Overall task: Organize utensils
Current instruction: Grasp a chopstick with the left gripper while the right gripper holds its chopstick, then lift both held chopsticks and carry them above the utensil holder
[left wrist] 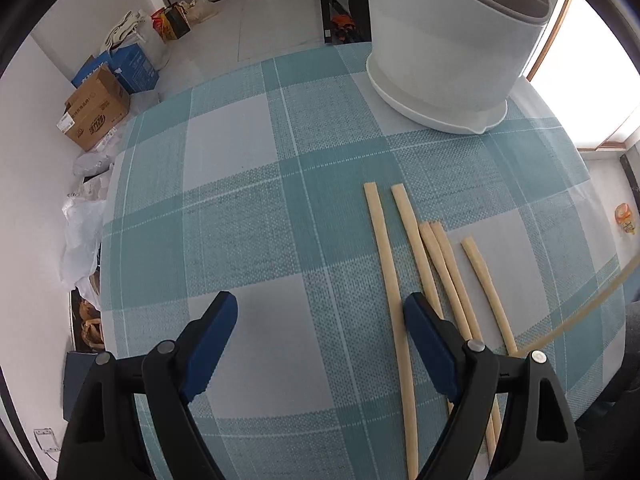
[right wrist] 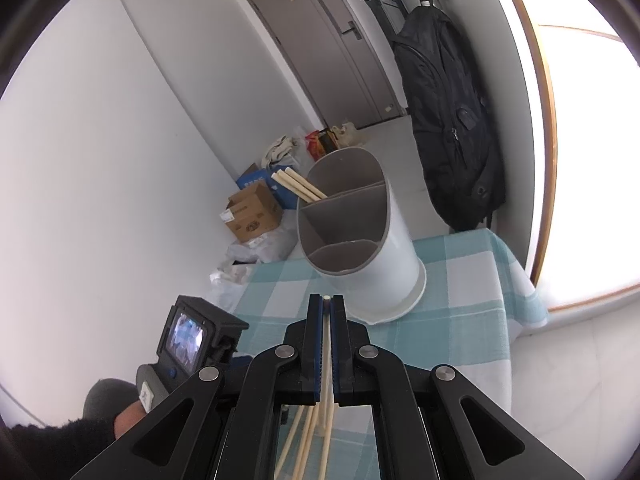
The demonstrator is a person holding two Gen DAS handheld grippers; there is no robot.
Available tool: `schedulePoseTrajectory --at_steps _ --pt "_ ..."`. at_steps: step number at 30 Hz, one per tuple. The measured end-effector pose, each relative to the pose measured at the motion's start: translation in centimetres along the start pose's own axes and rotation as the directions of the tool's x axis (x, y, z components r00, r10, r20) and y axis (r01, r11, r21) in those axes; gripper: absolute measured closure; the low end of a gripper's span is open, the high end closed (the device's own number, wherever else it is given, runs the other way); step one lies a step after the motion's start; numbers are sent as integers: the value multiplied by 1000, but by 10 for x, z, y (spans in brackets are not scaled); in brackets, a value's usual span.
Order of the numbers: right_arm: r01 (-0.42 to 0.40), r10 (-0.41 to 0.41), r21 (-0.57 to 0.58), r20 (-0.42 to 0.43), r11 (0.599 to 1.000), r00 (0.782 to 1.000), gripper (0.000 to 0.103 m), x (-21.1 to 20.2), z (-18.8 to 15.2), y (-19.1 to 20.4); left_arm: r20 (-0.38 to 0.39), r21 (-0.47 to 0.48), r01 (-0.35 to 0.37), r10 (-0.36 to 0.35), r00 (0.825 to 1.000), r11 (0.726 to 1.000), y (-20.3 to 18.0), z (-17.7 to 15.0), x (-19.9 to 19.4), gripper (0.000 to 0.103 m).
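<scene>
Left wrist view: the left gripper hung over the bench, its jaws spread wide with only checked cloth between them. Five loose chopsticks lay on the cloth on the near side of the holder, well apart from it; the right-hand jaw covered part of them, but whether it touched any could not be told. A sixth stick slanted in from the right edge, clear of the cloth.

Right wrist view: the right gripper had its jaws pinched narrow on one chopstick, whose tip showed at the jaw ends, just short of the holder's base. The holder stood upright on the bench, and two chopsticks already leaned in its far compartment; the middle and near compartments looked empty. The left gripper's camera back sat down and left of the holder.

As a judgement, the step in hand was carrying the gripped stick to the holder. The next move likely called for lifting its tip over the rim and lining it up with the far compartment before release; the left jaws would need to close on one loose stick.
</scene>
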State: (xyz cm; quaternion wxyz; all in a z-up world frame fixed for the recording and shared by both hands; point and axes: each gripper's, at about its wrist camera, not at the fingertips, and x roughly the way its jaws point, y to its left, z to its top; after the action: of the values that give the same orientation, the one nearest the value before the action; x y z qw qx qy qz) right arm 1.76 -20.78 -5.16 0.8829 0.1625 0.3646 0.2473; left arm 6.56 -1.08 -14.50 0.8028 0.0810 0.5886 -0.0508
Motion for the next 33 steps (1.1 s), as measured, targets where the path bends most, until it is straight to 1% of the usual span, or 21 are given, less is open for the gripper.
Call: schedulePoseTrajectory --at_steps 3,7,10,11,12,13,14,15,16,18,19,20,21,23,25,28,31,33 --pt "1 -1 10 -4 1000 1000 100 0 0 -3 8 10 -3 3 1000 1000 2 9 5 21" --pt "2 -2 15 -5 1000 1000 100 0 0 -4 17 14 16 -16 1000 1000 7 17 10 21" --pt "8 -8 13 -6 1000 1000 100 0 1 -4 29 11 48 -48 998 999 6 17 8 21" --pt "9 -9 16 -8 1000 1000 100 0 1 -4 29 5 69 -69 997 998 7 17 9 25" --pt "10 -10 19 -9 1000 1000 100 1 1 -5 26 -3 99 -99 995 995 8 18 8 33" --pt "10 -10 23 -11 1000 1000 100 1 1 -6 28 -4 105 -105 994 994 6 20 7 35" --pt "12 -11 28 -12 1000 1000 100 1 1 -7 34 3 102 -102 994 995 5 21 6 41" --pt "14 -13 32 -13 999 1000 100 1 2 -8 42 12 111 -111 993 994 4 22 5 51" --pt "14 -14 36 -15 999 1000 100 2 2 -9 47 20 114 -115 992 993 2 23 4 55" --pt "16 -15 42 -17 999 1000 100 3 3 -11 57 44 122 -125 991 992 -2 25 2 77" --pt "16 -16 43 -19 999 1000 100 3 3 -11 57 58 126 -129 990 990 -6 27 1 83" --pt "20 -19 45 -18 999 1000 100 3 4 -12 57 70 133 -137 989 989 -10 27 0 94" --pt "21 -20 49 -14 999 1000 100 2 4 -13 56 84 134 -139 989 987 -15 27 -1 98" --pt "19 -19 57 -9 998 1000 100 1 6 -15 75 106 106 -114 991 989 -21 25 -3 101" --pt "25 -25 57 -9 998 1000 100 2 6 -15 96 114 99 -111 989 988 -22 25 -4 101" --pt "27 -27 45 -5 999 1000 100 2 5 -12 130 85 86 -97 987 993 -15 22 -8 101" --pt "28 -28 21 2 999 1000 100 1 4 -8 197 50 89 -98 975 995 -11 19 -24 101" --pt "34 -34 8 9 999 999 100 0 3 -5 251 36 94 -100 963 995 -9 18 -38 101"
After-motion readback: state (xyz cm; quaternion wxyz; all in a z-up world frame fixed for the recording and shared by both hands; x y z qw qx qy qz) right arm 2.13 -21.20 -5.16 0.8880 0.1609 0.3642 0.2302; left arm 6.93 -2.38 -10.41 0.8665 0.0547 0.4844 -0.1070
